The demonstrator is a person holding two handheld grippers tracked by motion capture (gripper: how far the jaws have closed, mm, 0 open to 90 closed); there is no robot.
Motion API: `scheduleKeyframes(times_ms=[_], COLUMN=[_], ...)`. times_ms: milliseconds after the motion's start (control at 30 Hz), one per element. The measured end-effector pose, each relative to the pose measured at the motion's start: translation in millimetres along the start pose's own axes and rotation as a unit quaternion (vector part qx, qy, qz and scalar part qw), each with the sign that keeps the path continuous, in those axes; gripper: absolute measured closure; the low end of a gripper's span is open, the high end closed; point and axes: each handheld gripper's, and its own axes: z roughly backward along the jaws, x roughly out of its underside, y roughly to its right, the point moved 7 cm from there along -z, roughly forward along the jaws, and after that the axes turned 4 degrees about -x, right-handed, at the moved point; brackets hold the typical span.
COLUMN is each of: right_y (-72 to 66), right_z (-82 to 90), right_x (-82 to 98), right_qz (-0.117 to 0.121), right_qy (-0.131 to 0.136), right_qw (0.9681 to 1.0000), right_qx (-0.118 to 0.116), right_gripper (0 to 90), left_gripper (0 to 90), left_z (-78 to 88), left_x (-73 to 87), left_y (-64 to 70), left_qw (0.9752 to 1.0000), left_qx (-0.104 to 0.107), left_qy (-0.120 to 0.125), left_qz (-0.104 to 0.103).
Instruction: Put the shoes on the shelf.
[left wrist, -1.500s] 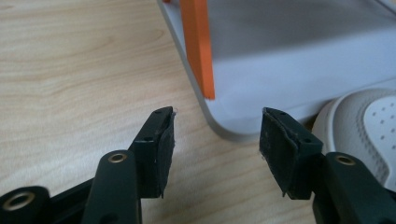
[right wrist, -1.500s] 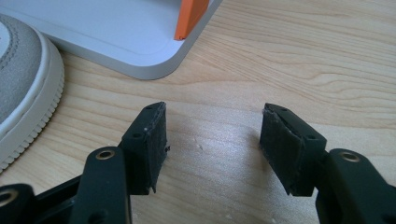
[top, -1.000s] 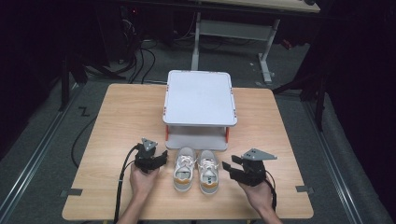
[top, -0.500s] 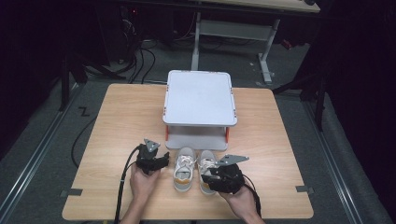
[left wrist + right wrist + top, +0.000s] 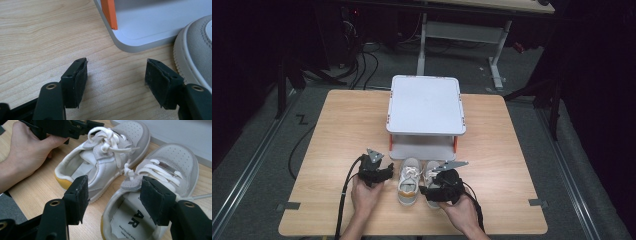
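A: How's the light?
B: The table (image 5: 337,130) is evenly lit from above; the room from nine through three o'clock sits almost black.
A: Sharpness?
B: Gripper views crisp, high view soft.

Table (image 5: 337,130): pale wood grain, matt, smooth. Shelf (image 5: 426,102), frame centre: smooth grey plastic, slight sheen, orange plastic posts. Shoes (image 5: 107,157): white leather-ish upper, perforated toe, grey suede-looking panels, cloth laces, ribbed rubbery sole edge, yellowish heel. Gripper pads (image 5: 80,195): black, rough, kinda foamy; jaw arms matt black plastic, brass-looking rivets.
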Motion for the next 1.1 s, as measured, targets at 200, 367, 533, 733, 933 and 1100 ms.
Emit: scheduleKeyframes(times_ms=[200, 367, 533, 733, 933, 1100], right_y=[-2.9, -4.5, -9.5, -15.6, -15.4, -6.4], right_z=[-5.3, -10.2, -14.1, -18.4, -18.3, -13.0], right_x=[-7.3, -7.6, -8.8, -11.5, -11.0, -5.1], right_qz=[-0.007, -0.001, 0.016, 0.037, 0.050, 0.029], right_qy=[0.006, -0.003, -0.003, -0.009, -0.014, -0.021], right_qw=[0.9999, 0.9995, 0.9984, 0.9962, 0.9945, 0.9957], right_qx=[0.011, 0.032, 0.055, 0.079, 0.091, 0.086], right_gripper=[40.3, 40.3, 40.8, 46.6, 50.6, 47.8], left_gripper=[35.5, 36.5, 36.9, 37.0, 37.0, 37.0], left_z=[0.0, -0.3, -0.2, -0.3, -0.4, -0.4], left_x=[-0.1, -0.5, -0.5, -0.6, -0.7, -0.6], left_y=[0.8, 1.8, 2.6, 2.6, 2.7, 3.0], left_qw=[1.0000, 1.0000, 1.0000, 1.0000, 1.0000, 1.0000], left_qx=[-0.001, 0.000, 0.001, 0.002, 0.002, 0.003], left_qy=[0.000, 0.003, 0.003, 0.003, 0.003, 0.003], left_qz=[-0.003, -0.002, -0.002, -0.005, -0.005, -0.003])
